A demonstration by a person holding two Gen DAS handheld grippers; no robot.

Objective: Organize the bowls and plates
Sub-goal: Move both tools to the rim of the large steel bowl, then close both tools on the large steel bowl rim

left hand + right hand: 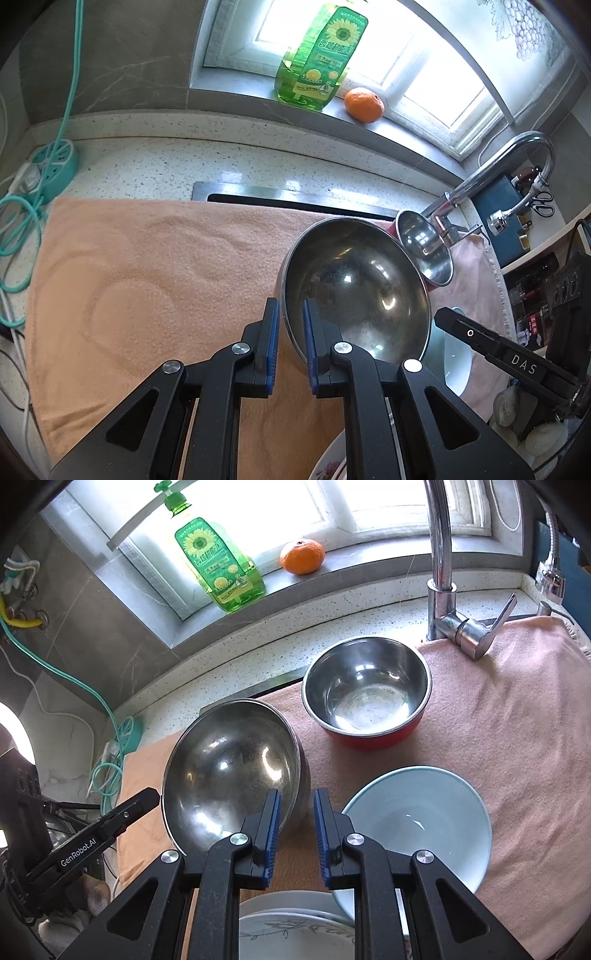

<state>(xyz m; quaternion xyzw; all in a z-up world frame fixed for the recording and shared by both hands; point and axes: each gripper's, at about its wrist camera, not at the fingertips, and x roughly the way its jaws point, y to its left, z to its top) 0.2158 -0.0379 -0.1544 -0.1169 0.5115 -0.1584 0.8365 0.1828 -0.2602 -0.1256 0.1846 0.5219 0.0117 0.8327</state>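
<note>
Nearest, at the front edge of the peach-coloured towel (517, 738) spread over the counter, a white plate with a grey leaf print (291, 928) lies half hidden under the right gripper (297, 825); a second rim shows beneath it, so it may top a stack, count not readable. Both grippers pinch the large round stainless-steel bowl (229, 771): left gripper (290, 341) has its jaws nearly together on the left rim, right gripper likewise narrow on the opposite rim. Bowl is tilted; whether its base touches the towel cannot be told. Just beside it to the right, a pale blue ceramic bowl (417, 823) stands empty and alone. Further back, near the towel's rear edge, a red-walled steel-lined bowl (365, 694) sits below the chrome tap (443, 572). Judgement: sorting barely begun, all three bowls apart, none nested. Beyond, on the sill, a green dish-soap bottle (218, 568) and an orange fruit (302, 556). Left-wrist view cuts off a pink-flowered plate (328, 469) at the bottom.
</note>
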